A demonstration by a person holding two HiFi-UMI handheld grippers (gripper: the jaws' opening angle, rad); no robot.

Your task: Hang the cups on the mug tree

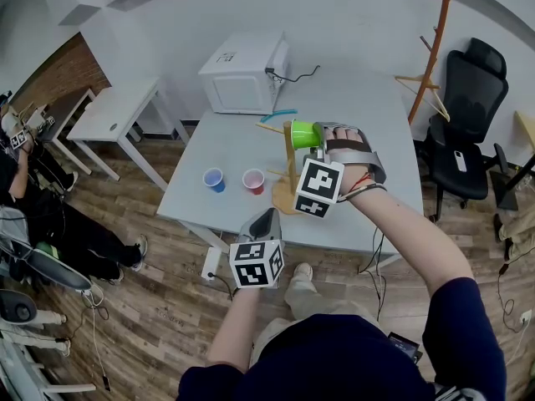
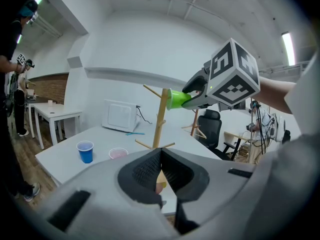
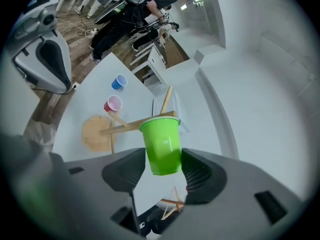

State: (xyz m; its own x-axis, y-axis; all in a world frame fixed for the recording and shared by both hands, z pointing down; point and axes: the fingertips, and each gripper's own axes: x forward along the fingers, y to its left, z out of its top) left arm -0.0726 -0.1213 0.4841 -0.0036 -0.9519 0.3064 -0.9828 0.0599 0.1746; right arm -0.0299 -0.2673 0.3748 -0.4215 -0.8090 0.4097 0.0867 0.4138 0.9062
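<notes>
The left gripper (image 1: pixel 267 216) sits closest to the head camera, low over the near edge of the worktop (image 1: pixel 376 199). Its fingers are pressed together with nothing between them.

Further out, the right gripper (image 1: pixel 324 134) has its fingers closed on the green cup (image 3: pixel 161 144). They pinch it near the base, with the open mouth turned toward the top of the mug tree (image 1: pixel 290 172).

The green cup looks like thin disposable plastic, so it is probably very light, smooth and easy to crush. The stiffer base end is likely the safest place to grip it, and gently. It has no handle, so hanging it likely means slipping the mouth over a peg.

The blue cup (image 1: pixel 214 179) and the red cup (image 1: pixel 253 180) stand upright on the worktop beside the tree's base.

No view shows whether the rim has reached a peg. In the right gripper view the cup covers the peg tip. In the head view the marker cube hides part of the trunk and base.
</notes>
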